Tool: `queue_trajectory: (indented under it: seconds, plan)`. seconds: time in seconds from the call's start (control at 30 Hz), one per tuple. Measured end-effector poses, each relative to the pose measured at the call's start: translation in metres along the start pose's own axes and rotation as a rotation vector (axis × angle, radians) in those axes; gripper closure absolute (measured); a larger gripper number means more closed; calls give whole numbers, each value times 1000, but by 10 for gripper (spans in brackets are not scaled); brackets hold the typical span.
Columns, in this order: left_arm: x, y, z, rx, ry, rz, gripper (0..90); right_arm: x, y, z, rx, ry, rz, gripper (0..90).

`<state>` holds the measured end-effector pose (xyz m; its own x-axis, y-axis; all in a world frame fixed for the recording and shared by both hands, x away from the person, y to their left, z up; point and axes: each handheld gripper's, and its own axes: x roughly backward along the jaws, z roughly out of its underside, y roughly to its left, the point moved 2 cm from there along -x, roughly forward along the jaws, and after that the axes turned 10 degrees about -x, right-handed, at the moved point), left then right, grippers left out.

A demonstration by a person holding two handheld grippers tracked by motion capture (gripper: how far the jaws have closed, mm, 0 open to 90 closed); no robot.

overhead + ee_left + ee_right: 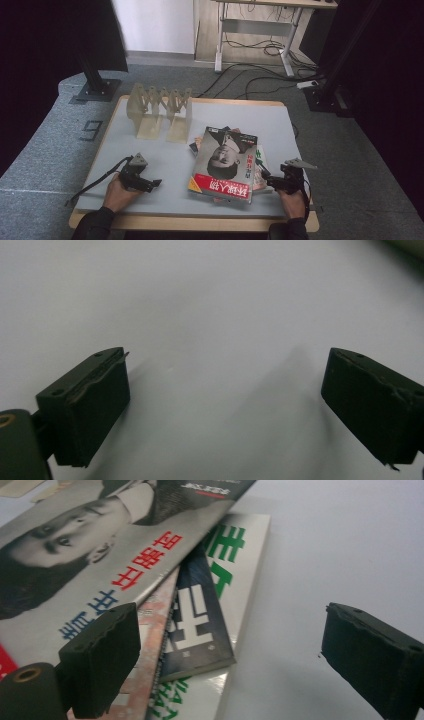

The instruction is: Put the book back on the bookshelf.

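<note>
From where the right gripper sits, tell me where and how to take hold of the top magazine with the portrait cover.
Probably grip the portrait-cover magazine at its right long edge, coming in level from the right with the open right gripper. It lies flat atop the skewed stack of magazines, and that edge overhangs those below, leaving room for a jaw underneath.

We see the magazines [225, 167] stacked on the table [165, 165], just left of the right gripper [272, 181] and well right of the left gripper [152, 185]. The rack [160, 112] stands behind, beyond the left gripper.
</note>
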<state>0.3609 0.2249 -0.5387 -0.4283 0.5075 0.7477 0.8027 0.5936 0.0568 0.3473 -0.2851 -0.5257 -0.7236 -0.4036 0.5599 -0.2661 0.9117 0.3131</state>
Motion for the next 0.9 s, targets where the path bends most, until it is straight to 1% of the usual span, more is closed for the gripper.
queue_trajectory:
  seconds: [0.03,0.13,0.23,0.3,0.43,0.5,0.57,0.63,0.67,0.77,0.83,0.87,0.9]
  plan:
    - [0,-1,-2,-6,-4,2,57,0,1,0,3,3,-3,83]
    - [1,-4,-6,-23,-12,5,65,2,6,0,31,14,-11,83]
    - [0,-7,-9,-46,-5,5,80,5,10,0,47,24,-22,83]
    - [-1,-7,-11,-52,-8,10,83,8,13,1,65,29,-27,80]
    - [-1,-9,-19,-56,-37,27,104,11,18,4,79,41,-38,78]
    - [-1,-10,-22,-53,-59,42,134,11,21,6,92,49,-41,78]
    - [-2,-12,-27,-68,-63,39,141,11,25,8,104,57,-52,78]
    - [-3,-14,-32,-80,-71,43,145,11,33,10,124,69,-66,78]
    - [-3,-14,-34,-74,-77,51,145,11,33,10,124,69,-66,78]
    - [-6,-16,-41,-93,-69,43,146,11,39,13,132,75,-83,78]
    - [-8,-18,-46,-104,-79,46,153,11,43,15,139,80,-97,78]
    - [-9,-19,-48,-118,-70,27,158,11,45,16,142,84,-101,78]
    - [-10,-21,-51,-140,-52,14,163,11,46,17,146,86,-105,78]
